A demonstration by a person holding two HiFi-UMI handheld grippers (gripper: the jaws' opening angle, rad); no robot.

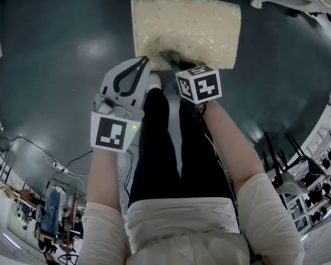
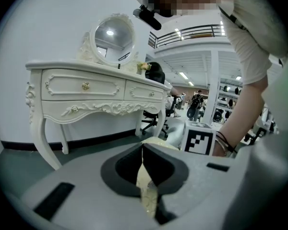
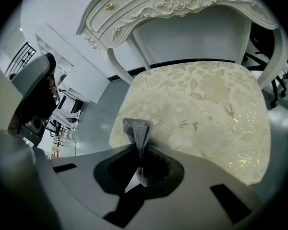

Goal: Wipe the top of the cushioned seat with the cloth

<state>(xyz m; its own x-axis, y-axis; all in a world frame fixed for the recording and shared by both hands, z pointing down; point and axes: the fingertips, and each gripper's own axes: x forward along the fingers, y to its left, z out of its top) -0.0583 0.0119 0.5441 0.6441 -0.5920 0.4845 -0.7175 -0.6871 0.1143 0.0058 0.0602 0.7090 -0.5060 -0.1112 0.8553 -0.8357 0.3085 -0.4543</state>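
Note:
The cushioned seat (image 1: 187,29) is cream with a leaf pattern and lies straight ahead; in the right gripper view the seat (image 3: 201,104) fills the middle. A grey cloth (image 3: 139,131) stands pinched in my right gripper (image 3: 140,164), which is shut on it just above the seat's near edge. In the head view the cloth (image 1: 171,57) shows as a dark patch on that edge, in front of the right gripper's marker cube (image 1: 198,83). My left gripper (image 1: 145,61) is shut on nothing, its tips at the seat's near left corner. A sliver of seat (image 2: 156,142) shows past its jaws.
A white carved dressing table (image 2: 86,87) with a round mirror (image 2: 114,36) stands beyond the seat; its legs (image 1: 276,1) flank the seat. My legs in black trousers (image 1: 165,142) stand just below the seat. Black chairs (image 1: 287,164) are at the right, cables (image 1: 60,167) on the floor left.

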